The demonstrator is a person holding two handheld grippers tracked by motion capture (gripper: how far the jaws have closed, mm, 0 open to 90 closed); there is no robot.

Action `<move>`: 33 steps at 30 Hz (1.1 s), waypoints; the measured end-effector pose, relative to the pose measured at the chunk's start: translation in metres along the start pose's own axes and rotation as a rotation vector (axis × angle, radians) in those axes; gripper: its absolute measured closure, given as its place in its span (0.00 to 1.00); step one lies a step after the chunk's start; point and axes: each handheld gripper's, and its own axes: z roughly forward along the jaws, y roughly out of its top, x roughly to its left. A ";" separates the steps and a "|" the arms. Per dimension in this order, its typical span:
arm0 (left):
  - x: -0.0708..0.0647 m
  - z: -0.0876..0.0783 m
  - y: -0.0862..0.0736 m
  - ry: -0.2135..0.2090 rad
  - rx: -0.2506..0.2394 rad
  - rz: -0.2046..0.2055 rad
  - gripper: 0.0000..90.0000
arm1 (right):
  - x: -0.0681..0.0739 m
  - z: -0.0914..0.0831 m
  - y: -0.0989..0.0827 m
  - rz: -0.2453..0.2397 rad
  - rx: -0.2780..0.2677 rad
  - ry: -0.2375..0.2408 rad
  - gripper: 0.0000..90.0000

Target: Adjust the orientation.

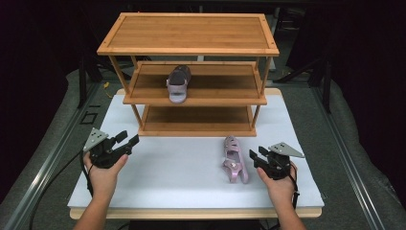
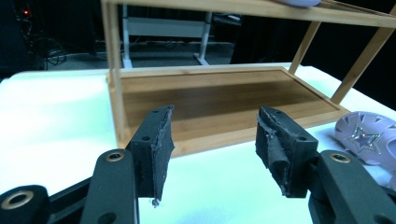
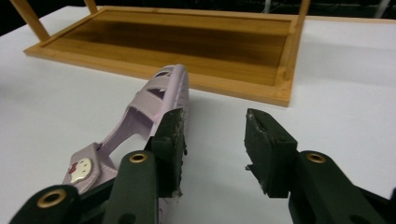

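Observation:
A lilac child's sandal (image 1: 234, 159) lies on its side on the white table (image 1: 182, 163), in front of a three-tier bamboo shoe rack (image 1: 191, 72). Its mate (image 1: 178, 84) stands on the rack's middle shelf. My right gripper (image 1: 255, 157) is open just right of the lying sandal (image 3: 149, 112), whose edge runs past its left jaw; nothing sits between the jaws. My left gripper (image 1: 128, 140) is open and empty at the table's left, facing the rack's bottom shelf (image 2: 219, 95). The sandal's toe (image 2: 366, 135) is at the right edge of the left gripper view.
The rack's top shelf (image 1: 189, 33) and bottom shelf (image 1: 196, 120) carry nothing. Bare white tabletop lies between the two grippers. Dark surroundings and grey floor edges flank the table.

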 end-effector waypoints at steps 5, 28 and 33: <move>0.009 0.003 -0.018 0.012 0.060 -0.022 0.51 | 0.007 0.003 0.000 -0.020 0.019 0.035 0.69; 0.010 0.005 -0.025 0.029 0.086 -0.026 0.50 | -0.016 0.018 -0.015 0.050 0.119 0.032 0.87; 0.010 0.005 -0.026 0.027 0.097 -0.022 0.50 | -0.030 0.021 -0.020 0.127 0.149 0.009 0.86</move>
